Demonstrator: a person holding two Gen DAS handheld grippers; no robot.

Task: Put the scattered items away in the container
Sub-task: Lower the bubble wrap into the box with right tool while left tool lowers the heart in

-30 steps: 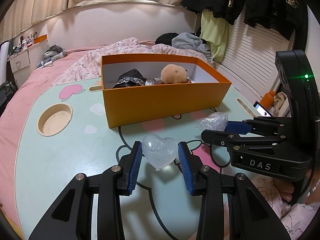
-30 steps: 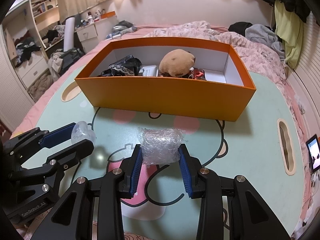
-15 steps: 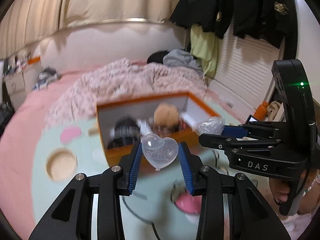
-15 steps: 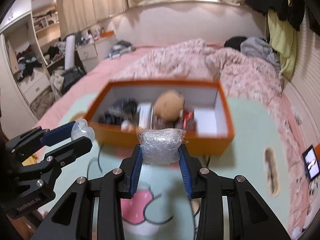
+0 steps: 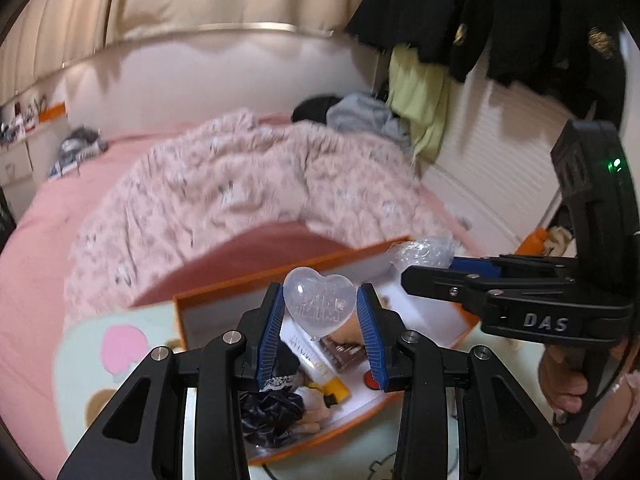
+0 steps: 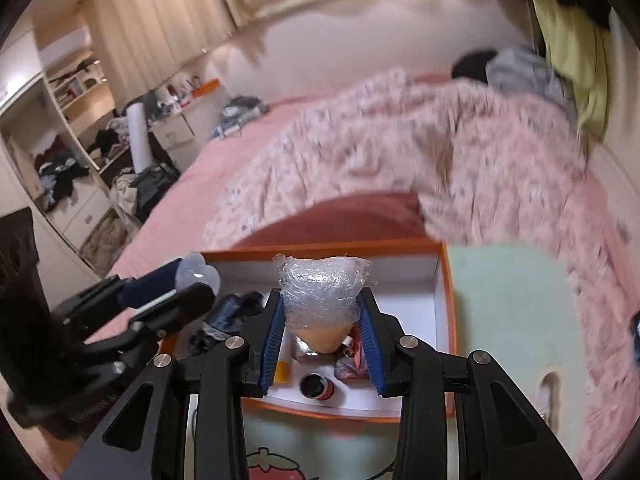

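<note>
My left gripper (image 5: 320,312) is shut on a clear heart-shaped piece (image 5: 319,305) and hangs over the open orange box (image 5: 224,292). My right gripper (image 6: 320,312) is shut on a wad of bubble wrap (image 6: 320,294), also above the orange box (image 6: 450,320). Inside the box lie a tan plush toy (image 6: 322,338), black lace fabric (image 5: 272,408), a tube (image 5: 320,368) and other small items. In the left wrist view the right gripper (image 5: 432,264) shows at the right with the bubble wrap (image 5: 420,250); in the right wrist view the left gripper (image 6: 188,284) shows at the left.
The box stands on a pale green cartoon-print table (image 6: 512,300) set on a pink bed (image 6: 208,176) with a rumpled floral quilt (image 5: 240,184). Clothes (image 5: 480,12) hang at the right, shelves and drawers (image 6: 68,152) stand at the left. A person's hand (image 5: 564,380) holds the right gripper.
Both grippers rose off the table and travelled forward with their items, from in front of the box to above its open top. Their grips stayed the same.
</note>
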